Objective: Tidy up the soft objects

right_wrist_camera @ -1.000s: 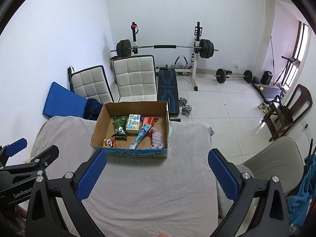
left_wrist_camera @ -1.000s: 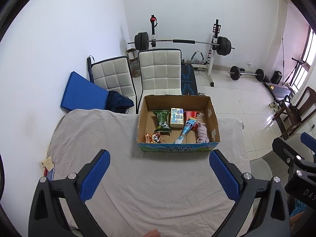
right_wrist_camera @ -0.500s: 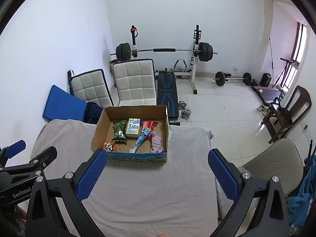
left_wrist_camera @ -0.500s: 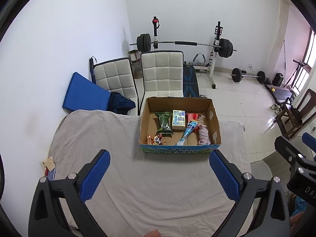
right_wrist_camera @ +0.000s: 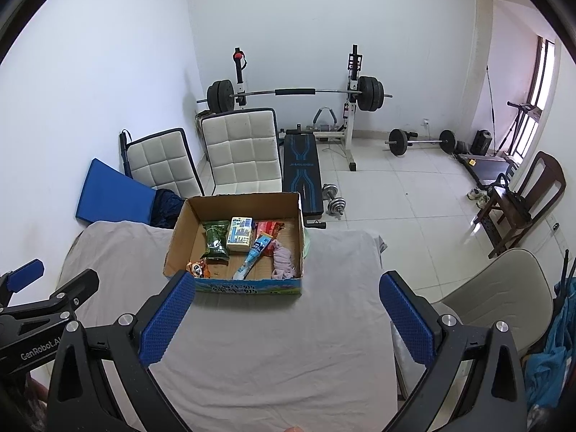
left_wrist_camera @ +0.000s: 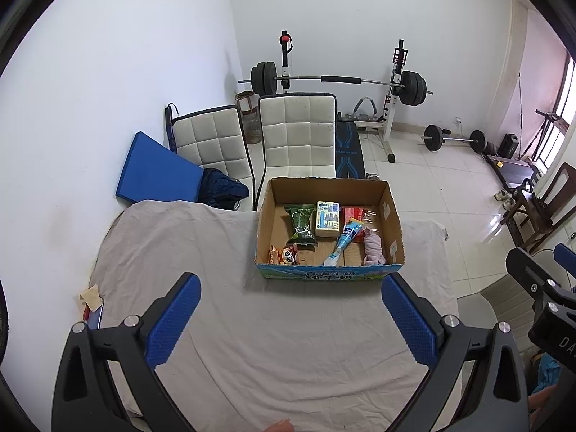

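An open cardboard box (left_wrist_camera: pixel 394 223) (right_wrist_camera: pixel 178 235) stands at the far side of a table covered with a grey cloth (left_wrist_camera: pixel 201 252) (right_wrist_camera: pixel 324 324). Inside lie a green snack bag (left_wrist_camera: pixel 300 223) (right_wrist_camera: pixel 215 239), a tissue pack (left_wrist_camera: pixel 327 219) (right_wrist_camera: pixel 240 234), a red packet (left_wrist_camera: pixel 354 213), a blue tube (left_wrist_camera: pixel 343 243) (right_wrist_camera: pixel 253 253), a pink soft toy (left_wrist_camera: pixel 372 246) (right_wrist_camera: pixel 283 259) and a small panda-print pack (left_wrist_camera: pixel 284 255) (right_wrist_camera: pixel 197 269). My left gripper (left_wrist_camera: pixel 288 318) and right gripper (right_wrist_camera: pixel 284 318) are both open and empty, above the cloth, short of the box.
Two white padded chairs (left_wrist_camera: pixel 297 133) and a blue mat (left_wrist_camera: pixel 154 169) stand behind the table by the left wall. A beige chair (right_wrist_camera: pixel 493 295) stands at the table's right. A barbell rack (right_wrist_camera: pixel 295 93) is farther back. A paper scrap (left_wrist_camera: pixel 90 297) lies at the table's left edge.
Both grippers have drawn back and risen a little, so the box looks smaller and farther. Both stay open; nothing in the box has moved.
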A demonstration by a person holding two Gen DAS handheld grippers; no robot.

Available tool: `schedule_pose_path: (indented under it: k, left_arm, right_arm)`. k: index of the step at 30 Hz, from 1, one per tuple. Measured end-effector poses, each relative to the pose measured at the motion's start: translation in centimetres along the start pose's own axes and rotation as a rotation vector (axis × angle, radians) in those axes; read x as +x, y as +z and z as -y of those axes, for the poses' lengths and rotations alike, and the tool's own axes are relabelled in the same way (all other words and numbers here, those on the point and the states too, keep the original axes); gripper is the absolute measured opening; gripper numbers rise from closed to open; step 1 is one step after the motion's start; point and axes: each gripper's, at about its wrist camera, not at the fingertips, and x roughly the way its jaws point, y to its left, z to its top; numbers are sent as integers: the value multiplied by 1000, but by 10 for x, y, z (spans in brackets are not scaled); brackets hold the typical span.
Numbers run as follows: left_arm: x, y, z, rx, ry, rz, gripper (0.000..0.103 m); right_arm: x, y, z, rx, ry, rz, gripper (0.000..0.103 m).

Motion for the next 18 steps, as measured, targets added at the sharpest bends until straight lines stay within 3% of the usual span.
schedule_pose_path:
  k: [18]
  left_arm:
    - [-1, 6, -9, -25, 12, 16, 103]
  right_arm:
    - [-8, 4, -4, -7, -3, 23, 103]
